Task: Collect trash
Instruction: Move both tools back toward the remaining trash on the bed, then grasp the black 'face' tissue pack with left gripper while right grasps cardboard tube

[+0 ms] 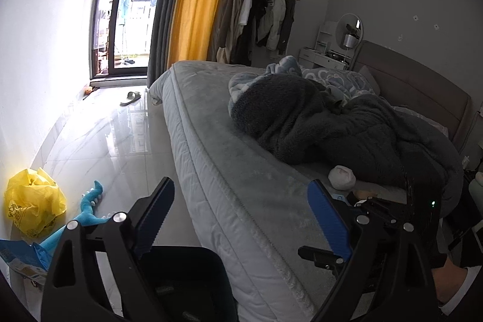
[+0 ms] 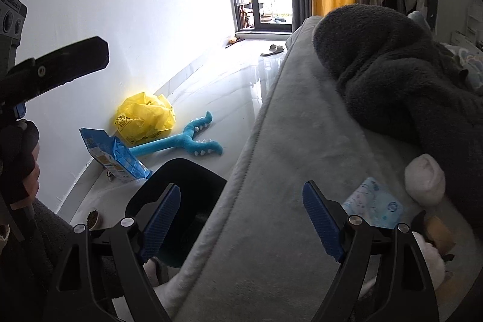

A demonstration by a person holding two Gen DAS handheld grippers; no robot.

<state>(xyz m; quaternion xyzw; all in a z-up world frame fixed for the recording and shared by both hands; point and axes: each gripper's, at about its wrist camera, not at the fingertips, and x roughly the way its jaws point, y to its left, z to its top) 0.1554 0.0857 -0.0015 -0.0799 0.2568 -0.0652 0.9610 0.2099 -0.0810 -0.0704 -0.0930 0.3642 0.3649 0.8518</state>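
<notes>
A crumpled yellow plastic bag [image 2: 145, 118] lies on the floor by the white wall, also in the left wrist view [image 1: 33, 201]. A blue snack packet [image 2: 113, 154] lies beside it, seen too in the left wrist view [image 1: 21, 257]. A light blue wrapper [image 2: 372, 202] and a white wad [image 2: 424, 180] lie on the bed [image 2: 286, 171]; the wad shows in the left wrist view [image 1: 341, 177]. A black bin [image 2: 184, 201] stands on the floor by the bed, also in the left wrist view [image 1: 187, 282]. My left gripper [image 1: 241, 219] and right gripper [image 2: 241, 216] are open and empty above the bed edge.
A blue plush toy [image 2: 187, 144] lies on the glossy floor near the bag. A dark fleece blanket [image 1: 332, 129] is heaped on the bed. A slipper [image 1: 130, 97] lies by the balcony door. A small dish [image 2: 94, 218] sits on the floor near the bin.
</notes>
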